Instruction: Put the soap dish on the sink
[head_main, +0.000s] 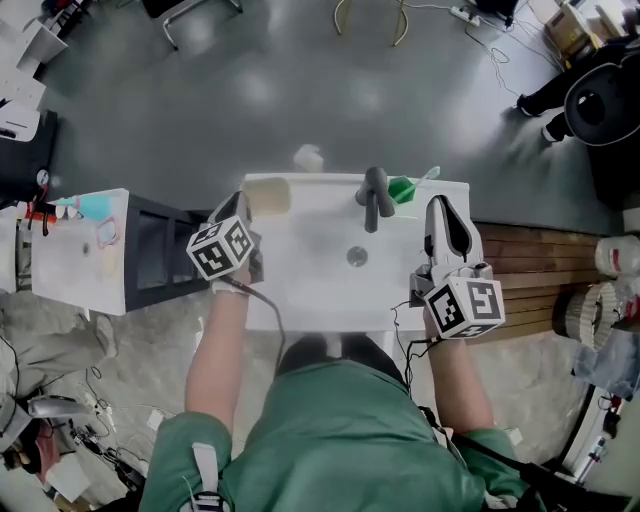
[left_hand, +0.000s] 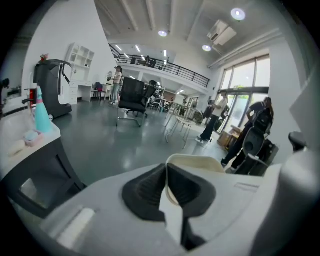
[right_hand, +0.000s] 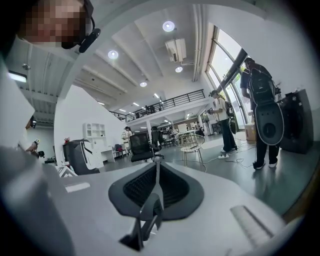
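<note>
Soap dish (head_main: 266, 195) is cream and shallow, and in the head view it's over the back-left corner of the sink (head_main: 318, 308), left of the tap (head_main: 372, 197). Left tongs (head_main: 249, 207) are clenched on its near rim. The left gripper view shows the rim (left_hand: 199, 163) pinched thin between the two dark pads of the left tongs (left_hand: 168, 175), with the bowl of the dish sticking out past the tips. I can't tell from either view whether the dish's underside is resting on the sink ledge or hanging just above it. Right tongs (head_main: 441, 212) sit over the sink's right edge, clamped together with nothing in them, and the right gripper view confirms the right tongs (right_hand: 157, 175) are pads-together and empty. The drain (head_main: 357, 257) and basin are bare, and there's a green item (head_main: 401, 188) just right of the tap. The side worktop (head_main: 75, 262) to the left carries a turquoise bottle (head_main: 94, 208) and is well apart from the dish. My read on progress: the carry is basically done and the dish is at its target corner. What's left is to seat it flat on the ledge, release the left tongs and back out without dragging the rim. The main risk is the dish tipping into the basin if I let go before it's fully supported.
</note>
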